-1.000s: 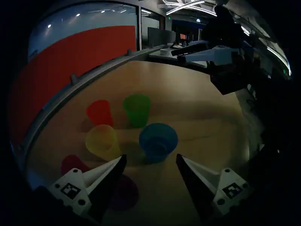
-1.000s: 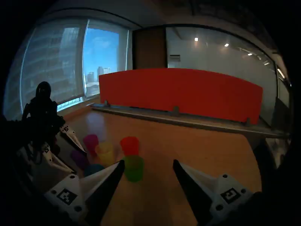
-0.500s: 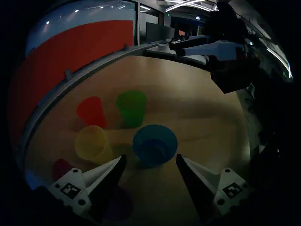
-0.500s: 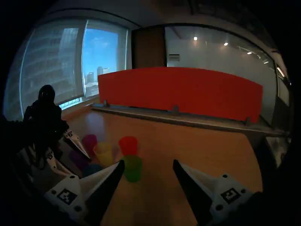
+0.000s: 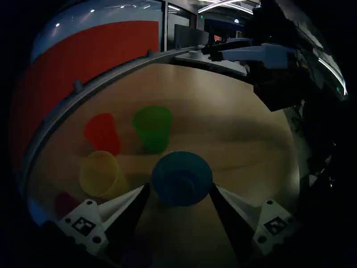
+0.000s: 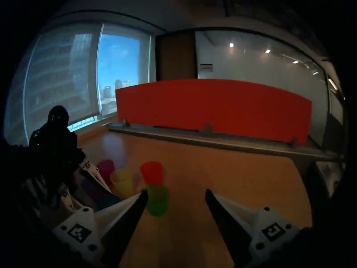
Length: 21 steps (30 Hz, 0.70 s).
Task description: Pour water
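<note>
The blue translucent plastic cup point(image 5: 181, 178) stands upright on the pale wooden tabletop point(image 5: 232, 129), its mouth upward and its long axis vertical. It is found directly ahead of the left gripper point(image 5: 178, 186), centred on the gap between the two white fingers. That gripper's jaws are held wide, and the cup's rim nearly fills the space between the tips. Whether either tip touches the wall cannot be told, and no pressing on it is seen. Whether water is held in the cup cannot be told in the dim light. Just beyond the blue cup a green plastic cup point(image 5: 152, 127) is seen. In the left gripper view a yellow plastic cup point(image 5: 98, 173) is placed to the left of the blue cup, and a red plastic cup point(image 5: 101, 133) beyond and to the left of it, each apart from it. The right gripper point(image 6: 175, 193) is held with its fingers spread wide and nothing between them. In the left gripper view it is seen well beyond the blue cup, raised above the tabletop. The left gripper is therefore judged much the nearer. The coming move is judged to turn on a short, straight advance, so that the fingers pass on either side of the cup wall before closing, with the cup kept upright.
</note>
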### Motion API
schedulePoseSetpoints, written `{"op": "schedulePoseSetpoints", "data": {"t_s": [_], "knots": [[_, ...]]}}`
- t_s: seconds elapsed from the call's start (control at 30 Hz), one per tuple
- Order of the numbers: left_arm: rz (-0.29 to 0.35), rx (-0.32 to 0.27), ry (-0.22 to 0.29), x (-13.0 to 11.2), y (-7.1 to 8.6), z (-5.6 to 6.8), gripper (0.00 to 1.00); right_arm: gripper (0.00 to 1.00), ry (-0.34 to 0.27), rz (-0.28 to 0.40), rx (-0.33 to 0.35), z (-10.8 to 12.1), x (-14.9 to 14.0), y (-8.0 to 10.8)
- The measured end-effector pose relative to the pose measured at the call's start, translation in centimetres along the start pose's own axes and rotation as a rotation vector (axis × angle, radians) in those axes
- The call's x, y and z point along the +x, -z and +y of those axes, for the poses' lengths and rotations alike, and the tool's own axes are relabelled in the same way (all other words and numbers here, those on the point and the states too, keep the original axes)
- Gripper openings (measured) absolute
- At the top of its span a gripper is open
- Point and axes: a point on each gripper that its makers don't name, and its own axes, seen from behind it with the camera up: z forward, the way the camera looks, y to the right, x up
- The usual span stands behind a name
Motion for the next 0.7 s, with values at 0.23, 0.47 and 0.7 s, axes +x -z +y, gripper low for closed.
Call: {"op": "schedulePoseSetpoints", "data": {"t_s": [0.23,0.47,0.7], "knots": [[0.003,0.003,0.004,0.14,-0.5,0.26,0.98,0.99,0.0,0.0,-0.005,0.24,-0.18,0.14],[0.01,0.015,0.002,0.18,-0.8,0.32,0.98,0.99,-0.007,-0.001,-0.007,0.48,-0.35,0.19],[0.019,0.042,-0.008,0.08,-1.07,-0.07,0.84,1.0,-0.004,0.002,-0.009,0.58,-0.28,0.25]]}}
